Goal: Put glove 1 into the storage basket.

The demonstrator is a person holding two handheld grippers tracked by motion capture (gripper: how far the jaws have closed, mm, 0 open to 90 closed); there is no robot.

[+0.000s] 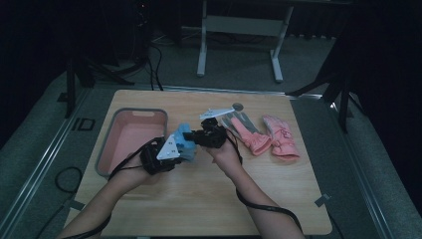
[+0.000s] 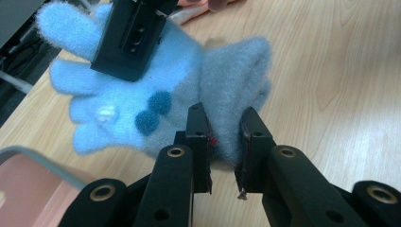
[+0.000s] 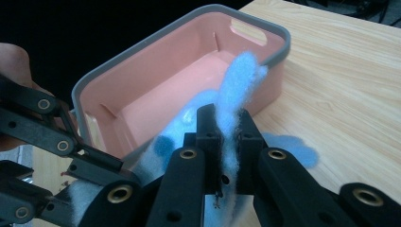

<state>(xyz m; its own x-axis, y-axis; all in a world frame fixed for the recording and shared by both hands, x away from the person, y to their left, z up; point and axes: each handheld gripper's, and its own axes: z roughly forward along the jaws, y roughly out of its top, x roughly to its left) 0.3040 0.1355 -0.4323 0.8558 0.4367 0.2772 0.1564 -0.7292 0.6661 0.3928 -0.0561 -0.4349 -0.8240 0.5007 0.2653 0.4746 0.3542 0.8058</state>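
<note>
the blue glove (image 1: 185,141) is held above the wooden table (image 1: 209,199), stretched between both grippers, just beside the right wall of the pink basin (image 1: 130,137).

left gripper (image 2: 226,135): jaws closed on the grey cuff end of the blue glove; the fabric is pinched between the two pads. in the high view the left gripper (image 1: 171,152) sits at the lower left of the glove, next to the basin.

right gripper (image 3: 231,124): jaws closed on a thin fold of the blue glove, at the finger end. in the high view the right gripper (image 1: 206,135) sits at the right of the glove. in the left gripper view its black body covers part of the glove's fingers.

glove detail: two dark blue pompoms (image 2: 153,111) sit on the light blue part, near the cuff.

the basin has a grey rim and a handle slot in its far wall; the part of its interior in view holds nothing.

two pink gloves (image 1: 268,137) lie flat on the table to the right of the grippers, well apart from the basin.
</note>
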